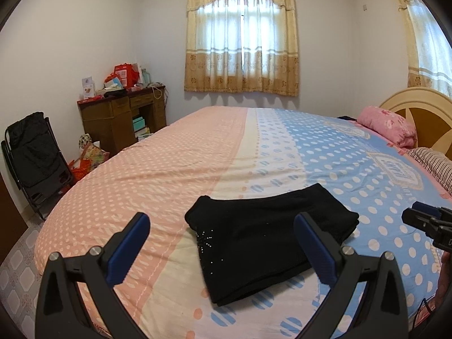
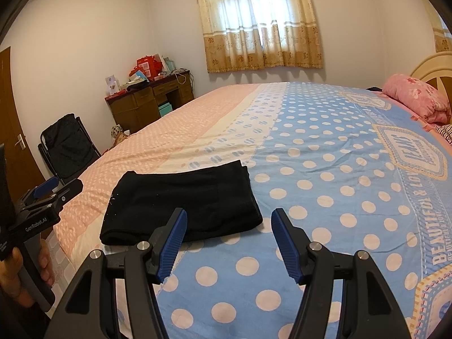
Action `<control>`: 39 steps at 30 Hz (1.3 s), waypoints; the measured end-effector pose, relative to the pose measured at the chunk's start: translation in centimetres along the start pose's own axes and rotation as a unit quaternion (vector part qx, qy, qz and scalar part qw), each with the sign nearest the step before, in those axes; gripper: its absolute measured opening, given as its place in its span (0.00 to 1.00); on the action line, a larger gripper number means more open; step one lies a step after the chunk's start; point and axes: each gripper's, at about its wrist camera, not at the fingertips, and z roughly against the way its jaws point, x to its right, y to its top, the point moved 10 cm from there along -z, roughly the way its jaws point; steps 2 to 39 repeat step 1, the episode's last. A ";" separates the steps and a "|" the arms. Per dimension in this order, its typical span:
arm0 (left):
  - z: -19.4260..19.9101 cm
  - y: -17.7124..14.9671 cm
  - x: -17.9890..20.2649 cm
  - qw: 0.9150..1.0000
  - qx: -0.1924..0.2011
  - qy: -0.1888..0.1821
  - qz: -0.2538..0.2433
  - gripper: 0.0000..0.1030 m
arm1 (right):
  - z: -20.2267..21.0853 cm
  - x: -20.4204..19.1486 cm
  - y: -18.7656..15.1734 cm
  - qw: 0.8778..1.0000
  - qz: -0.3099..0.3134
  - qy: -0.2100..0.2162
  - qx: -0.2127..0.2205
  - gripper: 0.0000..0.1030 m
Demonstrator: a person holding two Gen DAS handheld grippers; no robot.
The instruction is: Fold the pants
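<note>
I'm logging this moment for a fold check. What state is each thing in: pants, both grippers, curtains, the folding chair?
black pants: folded into a compact stack, lying flat on the bedspread, held by neither gripper
left gripper: open, empty, above the pants
right gripper: open, empty, beside the pants
curtains: drawn shut over the window
folding chair: folded up, leaning at the wall
pink pillow: lying at the headboard

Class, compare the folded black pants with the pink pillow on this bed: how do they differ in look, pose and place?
The pants are black with a small sparkly stud pattern; the pillow is pink with a floral print. The pants lie flat, folded into a compact stack; the pillow is puffy and rumpled. The pants sit near the bed's front edge by the open grippers; the pillow lies by the headboard. Both rest on the dotted bedspread.
</note>
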 end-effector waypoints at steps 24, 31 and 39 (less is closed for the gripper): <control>0.0 0.0 0.0 1.000 0.000 0.001 -0.002 1.00 | 0.0 -0.1 0.0 1.000 0.000 0.000 0.000 0.62; 0.0 0.0 0.0 1.000 0.000 0.001 -0.002 1.00 | 0.0 -0.1 0.0 1.000 0.000 0.000 0.000 0.62; 0.0 0.0 0.0 1.000 0.000 0.001 -0.002 1.00 | 0.0 -0.1 0.0 1.000 0.000 0.000 0.000 0.62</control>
